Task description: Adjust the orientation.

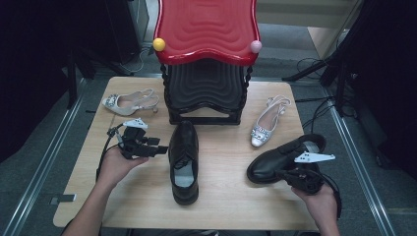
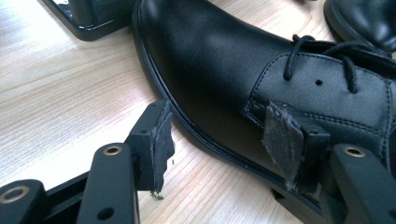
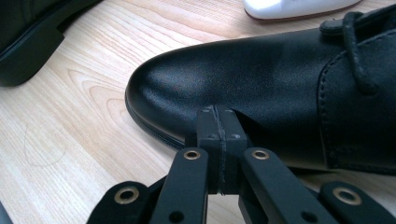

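Left gripper [image 1: 158, 149] jaws apart beside black shoe [image 1: 184, 160]

Bare tabletop [image 1: 123, 201] along the near edge and near-left corner, open for passing. Middle black shoe [image 1: 184, 160] blocks the centre; right black shoe [image 1: 285, 157] crowds the right edge. Black-and-red rack [image 1: 206, 93] walls the far edge, silver heels [image 1: 129, 102] [image 1: 268, 123] flanking it. Gap between the black shoes is free.

Left tongs [image 1: 158, 150] beside the middle black shoe [image 1: 184, 160]; right tongs [image 1: 285, 173] by the other [image 1: 282, 157].
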Demonstrator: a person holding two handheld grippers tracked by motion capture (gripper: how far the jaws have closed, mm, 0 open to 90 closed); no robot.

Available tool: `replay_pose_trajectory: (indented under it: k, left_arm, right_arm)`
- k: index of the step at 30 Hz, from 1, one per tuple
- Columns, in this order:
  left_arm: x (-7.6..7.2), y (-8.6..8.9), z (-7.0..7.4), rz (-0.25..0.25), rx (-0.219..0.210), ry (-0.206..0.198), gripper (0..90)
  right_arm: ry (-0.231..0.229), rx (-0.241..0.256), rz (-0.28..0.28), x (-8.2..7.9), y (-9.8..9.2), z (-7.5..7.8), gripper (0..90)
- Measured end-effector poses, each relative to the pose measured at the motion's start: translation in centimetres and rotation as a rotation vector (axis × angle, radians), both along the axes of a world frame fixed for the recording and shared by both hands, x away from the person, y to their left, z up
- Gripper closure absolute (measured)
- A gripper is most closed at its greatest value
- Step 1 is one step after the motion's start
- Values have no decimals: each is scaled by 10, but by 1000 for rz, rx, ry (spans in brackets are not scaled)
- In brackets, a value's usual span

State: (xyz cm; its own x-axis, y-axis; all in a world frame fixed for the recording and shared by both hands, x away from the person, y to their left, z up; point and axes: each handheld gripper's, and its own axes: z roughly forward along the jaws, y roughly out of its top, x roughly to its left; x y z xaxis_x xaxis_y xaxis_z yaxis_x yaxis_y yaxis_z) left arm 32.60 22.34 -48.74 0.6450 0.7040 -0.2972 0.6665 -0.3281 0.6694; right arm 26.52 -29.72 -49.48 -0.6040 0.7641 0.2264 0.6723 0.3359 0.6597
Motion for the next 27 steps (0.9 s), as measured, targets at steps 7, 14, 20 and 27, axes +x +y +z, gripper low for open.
replay_pose_trajectory:
  k: [7, 14, 20, 27]
  left_arm:
    - [-3, 0, 2, -5, 13, -23, 428]
    - [-6, 3, 2, 5, 24, -18, 428]
    - [-11, 7, 1, 22, 25, -21, 428]
    - [-16, 12, -1, 36, 27, -17, 428]
  right_arm:
    - [9, 9, 24, 7, 8, -2, 900]
    - [13, 13, 44, 17, 19, -3, 900]
    - [17, 11, 64, 25, 28, -4, 900]
    - [29, 27, 95, 37, 38, -3, 900]
